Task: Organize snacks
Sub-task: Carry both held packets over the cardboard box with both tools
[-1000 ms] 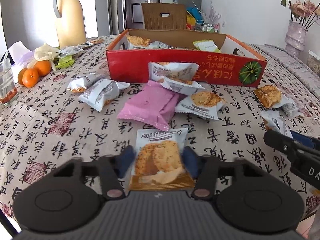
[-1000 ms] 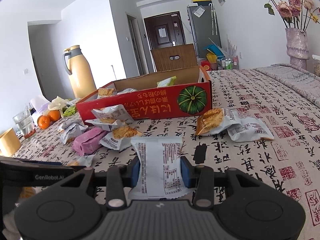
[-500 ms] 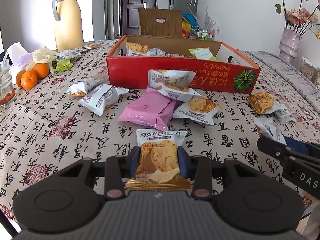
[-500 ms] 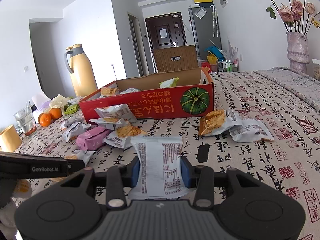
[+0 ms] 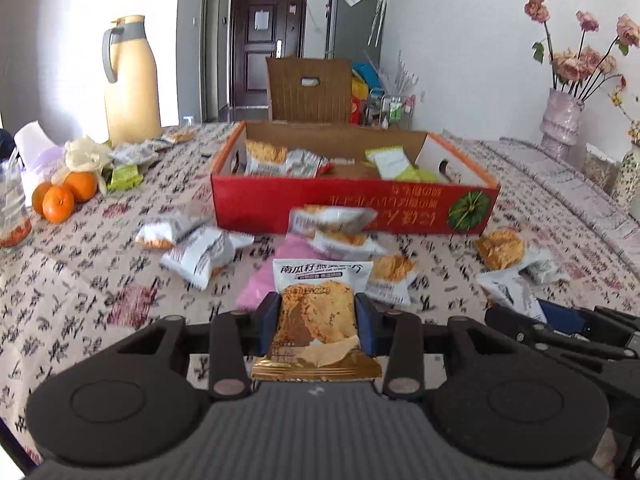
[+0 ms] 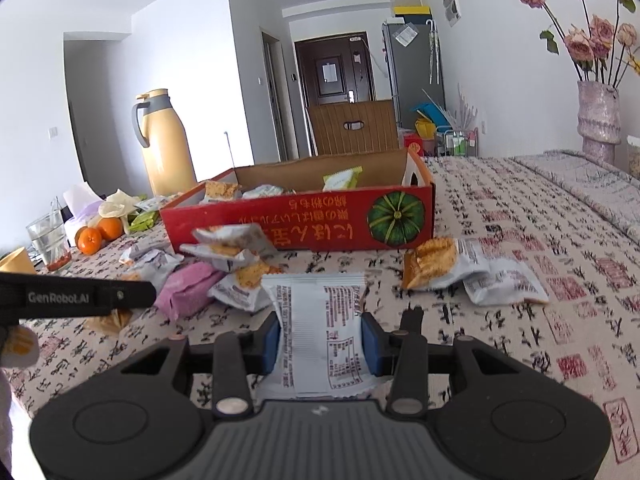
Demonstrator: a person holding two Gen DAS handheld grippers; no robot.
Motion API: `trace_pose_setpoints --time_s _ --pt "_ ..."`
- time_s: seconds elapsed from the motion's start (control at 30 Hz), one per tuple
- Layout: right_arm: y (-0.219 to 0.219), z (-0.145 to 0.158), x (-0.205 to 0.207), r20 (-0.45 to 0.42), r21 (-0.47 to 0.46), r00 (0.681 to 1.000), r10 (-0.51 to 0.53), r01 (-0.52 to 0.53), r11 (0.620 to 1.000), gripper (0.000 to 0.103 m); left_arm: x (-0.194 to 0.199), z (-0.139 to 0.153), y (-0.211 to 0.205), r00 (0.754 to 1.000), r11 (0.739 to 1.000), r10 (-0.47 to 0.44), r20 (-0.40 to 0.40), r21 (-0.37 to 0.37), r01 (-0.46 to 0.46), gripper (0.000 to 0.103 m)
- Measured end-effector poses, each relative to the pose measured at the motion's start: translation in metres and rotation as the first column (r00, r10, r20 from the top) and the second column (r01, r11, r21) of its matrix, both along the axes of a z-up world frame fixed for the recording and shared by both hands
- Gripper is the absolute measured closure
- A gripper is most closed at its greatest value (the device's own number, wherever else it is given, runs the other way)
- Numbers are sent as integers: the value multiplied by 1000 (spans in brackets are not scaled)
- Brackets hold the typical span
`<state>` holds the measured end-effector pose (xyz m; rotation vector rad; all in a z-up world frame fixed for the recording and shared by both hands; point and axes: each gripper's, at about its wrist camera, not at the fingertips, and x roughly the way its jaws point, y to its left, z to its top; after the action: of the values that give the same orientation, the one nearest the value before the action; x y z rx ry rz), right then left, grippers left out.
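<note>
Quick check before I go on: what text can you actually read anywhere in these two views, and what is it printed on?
"GenRobot.AI": on the left gripper, seen from the right wrist.
"南瓜籽": top of the cracker packet in the left gripper; rest blurred.
Red box: large characters, upside down, not legible.
White packet in the right gripper: print too small.

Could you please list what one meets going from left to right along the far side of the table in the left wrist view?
Glass → oranges → yellow thermos jug → red cardboard box → pink vase of dried roses.
</note>
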<state>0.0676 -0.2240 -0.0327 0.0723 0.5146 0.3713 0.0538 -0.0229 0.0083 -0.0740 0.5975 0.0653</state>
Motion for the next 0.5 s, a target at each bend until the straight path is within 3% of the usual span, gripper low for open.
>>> trace_pose_setpoints --time_s 0.5 --pt "18 28 40 62 -1 998 -5 5 1000 63 41 34 8 996 1000 -21 89 -18 23 63"
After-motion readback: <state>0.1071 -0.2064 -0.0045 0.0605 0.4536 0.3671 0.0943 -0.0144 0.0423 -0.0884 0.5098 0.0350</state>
